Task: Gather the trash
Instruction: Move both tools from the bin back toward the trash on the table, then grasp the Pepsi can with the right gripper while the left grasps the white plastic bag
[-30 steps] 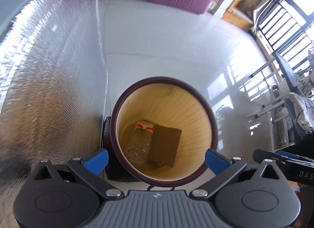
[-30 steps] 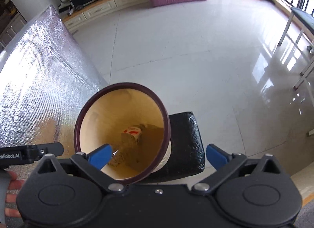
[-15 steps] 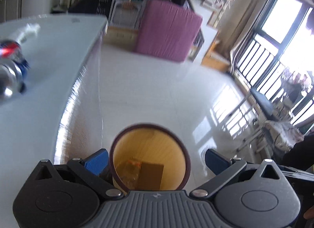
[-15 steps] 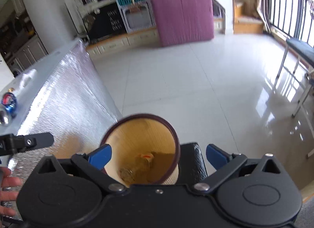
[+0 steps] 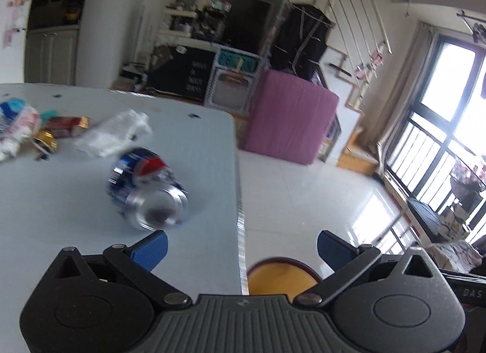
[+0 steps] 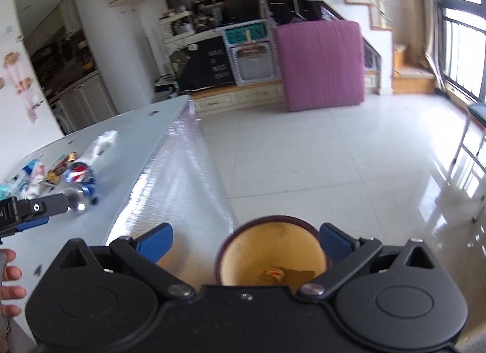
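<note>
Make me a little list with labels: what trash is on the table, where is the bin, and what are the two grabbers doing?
nearest trash: crushed blue soda can, lying on its side on the table
more trash: crumpled white plastic wrapper, small wrappers farther back
bin: round wastebasket on the floor beside the table edge
in the bin: something with a red-and-white label, too hidden to name
left gripper: open, empty, pointing toward the can
right gripper: open, empty, above the wastebasket
</note>
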Demonstrator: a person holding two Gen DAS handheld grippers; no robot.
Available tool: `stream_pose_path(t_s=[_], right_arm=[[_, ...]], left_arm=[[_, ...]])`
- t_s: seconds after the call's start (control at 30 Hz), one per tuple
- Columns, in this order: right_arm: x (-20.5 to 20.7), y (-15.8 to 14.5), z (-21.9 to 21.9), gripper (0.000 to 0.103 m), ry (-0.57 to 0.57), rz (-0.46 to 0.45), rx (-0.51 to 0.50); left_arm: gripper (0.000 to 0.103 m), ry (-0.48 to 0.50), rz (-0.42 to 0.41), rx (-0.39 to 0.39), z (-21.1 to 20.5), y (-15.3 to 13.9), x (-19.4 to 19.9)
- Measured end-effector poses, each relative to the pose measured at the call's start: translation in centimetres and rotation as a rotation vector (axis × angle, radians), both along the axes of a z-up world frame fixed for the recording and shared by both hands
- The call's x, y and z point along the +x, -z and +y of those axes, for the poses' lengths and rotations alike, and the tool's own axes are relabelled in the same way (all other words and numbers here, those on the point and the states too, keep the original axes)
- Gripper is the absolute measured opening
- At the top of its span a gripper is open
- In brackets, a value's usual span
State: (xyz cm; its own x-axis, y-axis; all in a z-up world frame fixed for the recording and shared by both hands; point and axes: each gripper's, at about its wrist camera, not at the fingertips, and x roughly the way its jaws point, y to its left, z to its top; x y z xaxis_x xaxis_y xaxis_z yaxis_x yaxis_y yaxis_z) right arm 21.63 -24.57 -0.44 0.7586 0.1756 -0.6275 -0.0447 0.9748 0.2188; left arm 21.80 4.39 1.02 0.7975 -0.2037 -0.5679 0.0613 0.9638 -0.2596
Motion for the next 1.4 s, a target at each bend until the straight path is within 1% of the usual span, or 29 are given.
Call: stream_pose_path(t_s=[0.1,0.23,0.4,0.5,0.6,0.73,0.83,0.9,0.97,1.07,1.17,1.27,1.4], right_arm=[[0.4,-1.0,2.8,0.103,-0.042,-0.015,0.007],[1.7,-1.5,6.5,0.103,-0.112,-0.020,0.031],[2.7,-2.2,11.2,0.103,-0.198,-0.033,0.059],[3.5,-2.7,13.3,0.103,-0.227,-0.055,0.090],[4.3,-3.2,14.8,0.103,-0.250,-0.066,0.124],[5.3,-3.7,16.2,0.103,-0.279,-0.093,0.130],[7.0,-3.2,16.8,0.103,-0.278,-0.066,0.134],[8.3,-2.7,17.3,0.103,-0.287,-0.055,0.136],[9.6,-2.2,17.9,0.101,-0.301,-0.042,0.140],[11.6,-1.1,19.0,0.095,-0.325,-0.009,0.164],[13.5,0.1,19.9,0.092,-0.338,0.026,0.185],[15.0,1.1,20.6,0.090,-0.338,0.060,0.200],[16.8,2.4,21.3,0.087,-0.345,0.101,0.220]], left_arm=[[0.103,-0.046,-0.027,0.025,3.0,-0.6,-0.9],[0.103,-0.112,-0.042,0.049,7.2,-1.1,-1.7],[0.103,-0.185,-0.074,0.043,11.7,-1.9,-2.8],[0.103,-0.204,-0.096,0.050,13.9,-2.0,-3.1],[0.103,-0.198,-0.126,0.059,16.0,-2.0,-3.0],[0.103,-0.175,-0.137,0.092,18.8,-1.1,-2.1],[0.103,-0.141,-0.155,0.109,20.7,0.0,-1.1],[0.103,-0.122,-0.142,0.128,22.1,1.0,0.2],[0.103,-0.093,-0.105,0.128,23.7,2.2,1.8],[0.103,-0.062,-0.055,0.140,25.6,3.5,4.0],[0.103,-0.052,-0.035,0.203,26.9,3.9,6.1],[0.103,-0.051,-0.040,0.281,27.8,3.3,7.9],[0.103,-0.022,-0.009,0.343,29.0,3.0,10.4]])
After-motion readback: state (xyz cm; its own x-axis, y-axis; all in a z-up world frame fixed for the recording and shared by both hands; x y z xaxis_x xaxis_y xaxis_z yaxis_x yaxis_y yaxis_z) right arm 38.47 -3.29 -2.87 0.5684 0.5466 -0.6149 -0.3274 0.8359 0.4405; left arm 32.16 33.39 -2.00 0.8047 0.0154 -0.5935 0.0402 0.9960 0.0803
